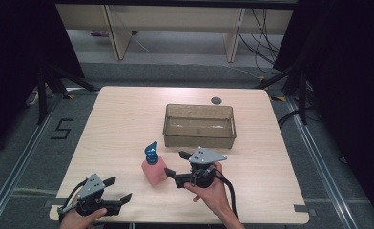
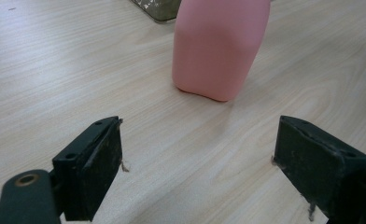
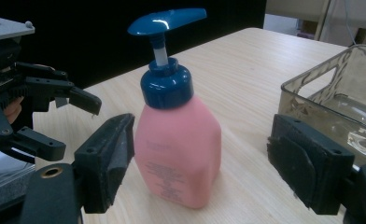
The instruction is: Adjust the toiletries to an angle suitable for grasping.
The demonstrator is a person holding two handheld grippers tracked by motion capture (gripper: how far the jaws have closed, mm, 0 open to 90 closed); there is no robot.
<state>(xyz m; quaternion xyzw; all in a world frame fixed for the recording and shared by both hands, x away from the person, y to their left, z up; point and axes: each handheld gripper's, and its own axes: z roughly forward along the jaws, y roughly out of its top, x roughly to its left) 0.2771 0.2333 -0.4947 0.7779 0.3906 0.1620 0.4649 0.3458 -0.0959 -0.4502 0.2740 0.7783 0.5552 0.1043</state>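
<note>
A pink pump bottle (image 1: 153, 170) with a blue pump head stands upright on the wooden table (image 1: 123, 119), in front of the bin. My right gripper (image 1: 176, 163) lies level at the bottle's right side and is open. In the right gripper view the bottle (image 3: 177, 149) stands at the mouth of the right gripper (image 3: 204, 135), close to the left pad, and neither pad presses on it. My left gripper (image 1: 118, 189) rests open near the table's front left edge. Its open jaws (image 2: 200, 140) point at the bottle's base (image 2: 218, 46), with bare table between. The left gripper (image 3: 78, 127) sits beyond the bottle.
A clear brownish plastic bin (image 1: 199, 138) stands behind the bottle, right of the table's middle; its wall (image 3: 312, 79) is close to my right jaw. A small round grommet (image 1: 216, 100) sits at the table's far edge. Dark stands and cables flank the table.
</note>
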